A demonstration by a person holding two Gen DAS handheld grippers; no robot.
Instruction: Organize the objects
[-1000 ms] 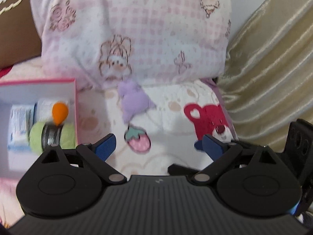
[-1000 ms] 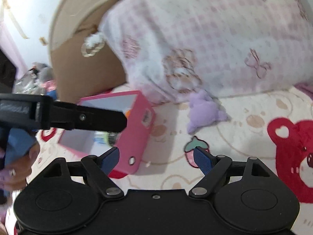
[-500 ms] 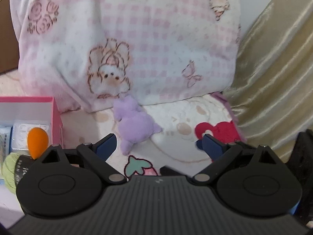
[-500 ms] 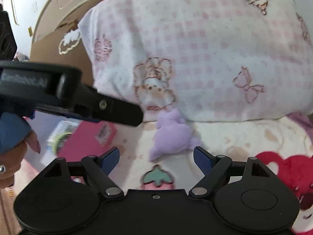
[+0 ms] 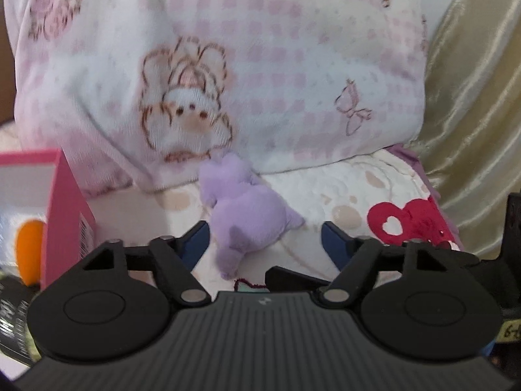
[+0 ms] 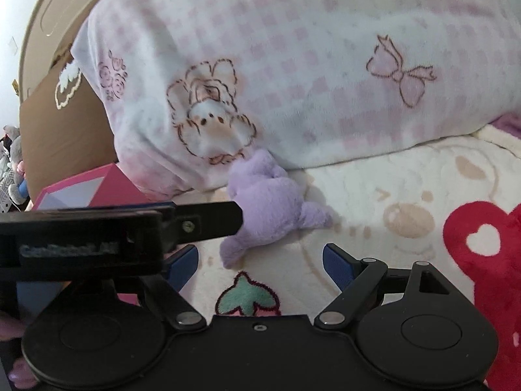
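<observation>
Lying against pillow, fuzzy lilac plush toy (soft, rounded), blanket beneath

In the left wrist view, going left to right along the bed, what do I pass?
orange ball → pink box → purple plush toy → red bear print → gold curtain

Pink-check pillow on bear-print blanket; gold curtain beside.

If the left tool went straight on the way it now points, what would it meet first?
Most likely the purple plush toy, lying between the left tool's open, empty jaws, which have just been closing. Behind it sits the pink checked pillow.
</observation>
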